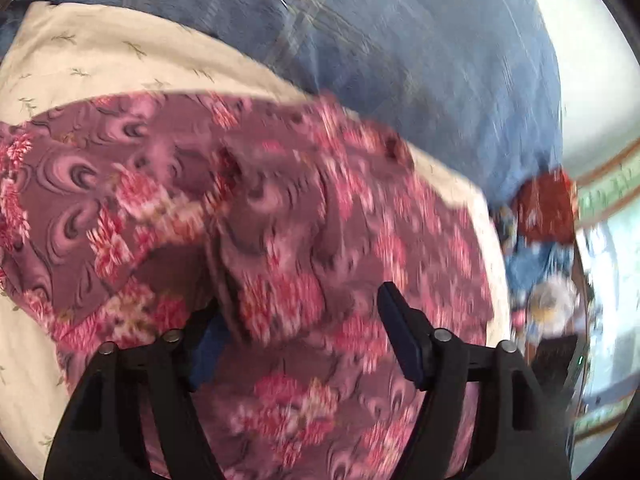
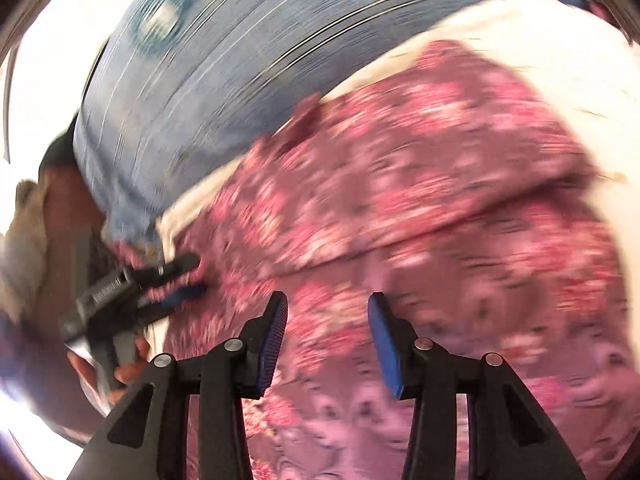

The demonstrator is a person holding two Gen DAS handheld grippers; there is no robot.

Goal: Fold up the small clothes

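Nearest in your left wrist view, your left gripper (image 1: 308, 340) is standing with its black fingers and blue pads wide apart, and a raised fold of the mauve cotton garment printed with pink and red flowers (image 1: 280, 220) is bunching up against the left pad at the lower middle of the frame. Whether that pad is actually pinching cloth I cannot tell, since the frame is smeared. In the right wrist view the same tool is showing at the lower left, and there its tips seem to be lying on the garment's edge, probably to anchor or lift that side.

Your right gripper (image 2: 328, 340) is hovering at the bottom centre of its own frame, jaws parted and holding nothing, pointing over the flowered cloth, likely lining up for the next grasp.

Further out, the garment is lying across the middle of both frames, one layer already doubled over another, so the fold looks partly made. It is resting on a cream sheet with small sprigs (image 1: 100, 60), which is giving you a flat base. Beyond that, along the top of the frames, a blue checked bedcover (image 1: 380, 40) is spreading.
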